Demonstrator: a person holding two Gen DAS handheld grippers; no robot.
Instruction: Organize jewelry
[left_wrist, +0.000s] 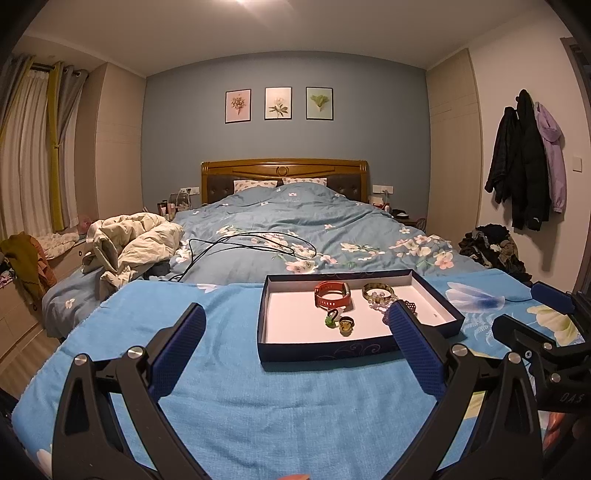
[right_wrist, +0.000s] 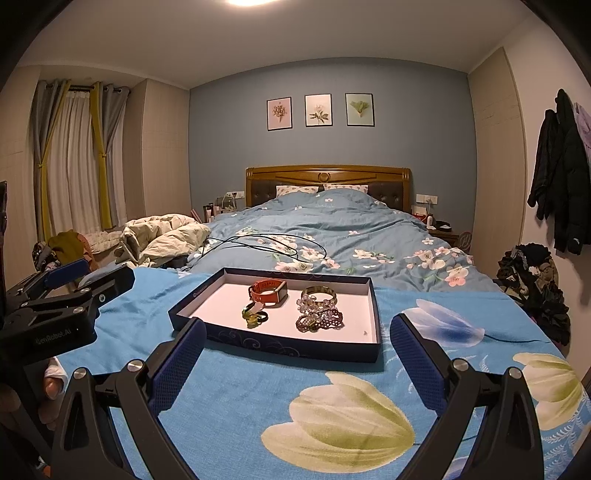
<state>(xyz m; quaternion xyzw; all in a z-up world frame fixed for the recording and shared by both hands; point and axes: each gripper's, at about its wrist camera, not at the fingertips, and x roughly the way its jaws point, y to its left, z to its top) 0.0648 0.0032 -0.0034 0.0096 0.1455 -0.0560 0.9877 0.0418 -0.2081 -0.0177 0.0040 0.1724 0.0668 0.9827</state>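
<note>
Left gripper (left_wrist: 297, 334): jaws spread wide, empty, above the blue blanket (left_wrist: 229, 387), short of the tray (left_wrist: 328, 352). Right gripper (right_wrist: 297, 343): likewise spread, empty, just before the tray's near wall. Tray, dark blue, white floor, flat on blanket at bed foot. Contents: red watch (right_wrist: 267, 291); gold bangle (right_wrist: 318, 293); clear bead string (right_wrist: 317, 306); dark beaded piece (right_wrist: 319, 322); green ring (right_wrist: 253, 319); small stud (right_wrist: 365, 332), lying apart near the right corner

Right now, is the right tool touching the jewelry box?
Apart. The right wrist view shows blue blanket between the open right tool and the box.
</note>
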